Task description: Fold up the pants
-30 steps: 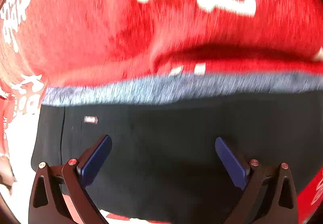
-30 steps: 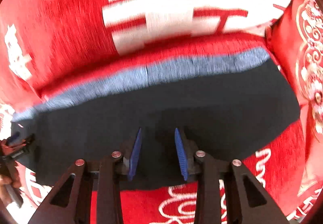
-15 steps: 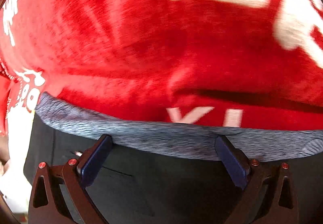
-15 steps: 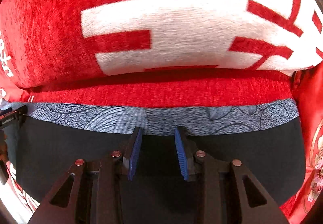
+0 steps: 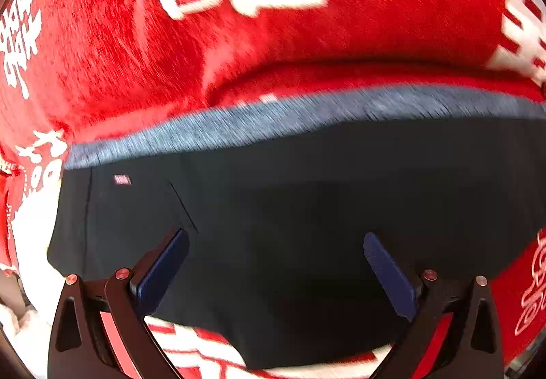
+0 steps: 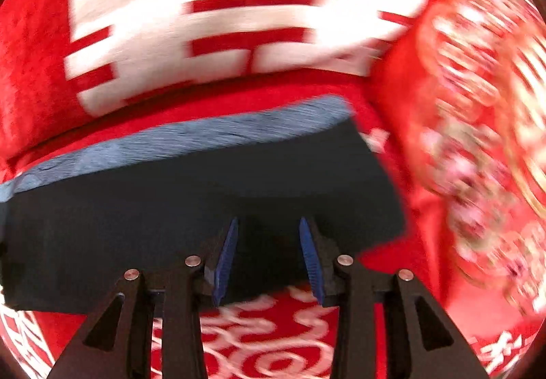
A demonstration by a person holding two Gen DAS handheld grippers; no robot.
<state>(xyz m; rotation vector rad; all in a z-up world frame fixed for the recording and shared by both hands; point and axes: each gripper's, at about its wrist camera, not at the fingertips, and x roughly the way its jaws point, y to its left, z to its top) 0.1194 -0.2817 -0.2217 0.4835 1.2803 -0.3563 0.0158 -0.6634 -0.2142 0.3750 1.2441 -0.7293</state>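
Black pants (image 5: 307, 225) with a heathered grey waistband (image 5: 273, 121) lie folded into a compact dark rectangle on a red plush blanket (image 5: 119, 55) patterned with large white Chinese characters, seen from two handheld grippers poised above the near edge of the garment. In the left wrist view, the left gripper (image 5: 275, 271) hangs over the black fabric with its blue-padded jaws spread wide and nothing between them; a small pale label (image 5: 122, 179) shows near the waistband at the garment's left end, and a thin seam line runs diagonally beside the left pad. The waistband forms the far edge of the folded pants, running across the frame just below a raised roll of the blanket. In the right wrist view, the right gripper (image 6: 268, 254) sits over the near edge of the pants (image 6: 170, 208), its jaws set narrowly apart with a clear gap, gripping nothing that can be made out; whether the pads touch the cloth cannot be told. The garment's right end stops short of a red cushion or cover (image 6: 477, 140) with pale floral and gold patterning, blurred by motion. Red fabric with white scrollwork shows below the near edge of the pants in both views.
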